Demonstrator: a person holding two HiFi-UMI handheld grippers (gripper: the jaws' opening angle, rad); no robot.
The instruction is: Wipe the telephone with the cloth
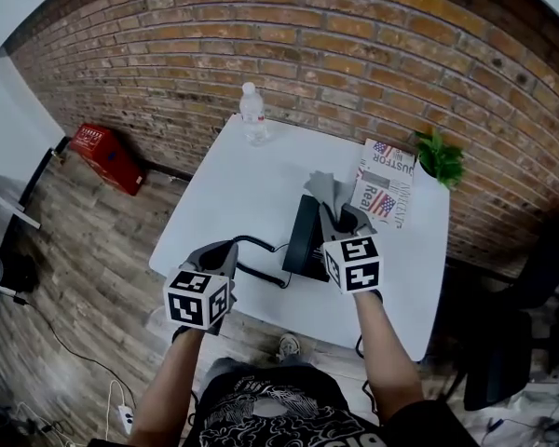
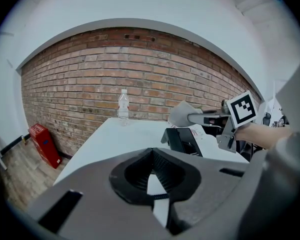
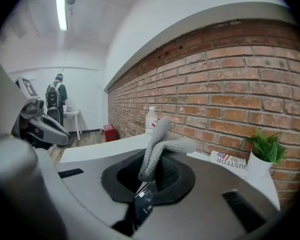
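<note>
A black telephone [image 1: 306,238] sits tilted on the white table [image 1: 233,194], and its cord [image 1: 259,274] loops to the left. Just above the phone's far end, my right gripper [image 1: 338,214] is shut on a grey knitted cloth [image 1: 324,187]; the cloth [image 3: 157,144] sticks up out of the jaws of the right gripper [image 3: 152,171]. My left gripper [image 1: 222,254] hovers over the table's near left edge beside the cord. The left gripper [image 2: 151,156] has its jaws closed together with nothing seen between them. The phone [image 2: 182,140] shows ahead of it.
A clear water bottle [image 1: 252,115] stands at the table's far edge. A magazine [image 1: 387,184] and a small potted plant [image 1: 440,156] sit at the far right corner by the brick wall. A red crate [image 1: 107,156] lies on the floor at the left. A person [image 3: 55,96] stands far off.
</note>
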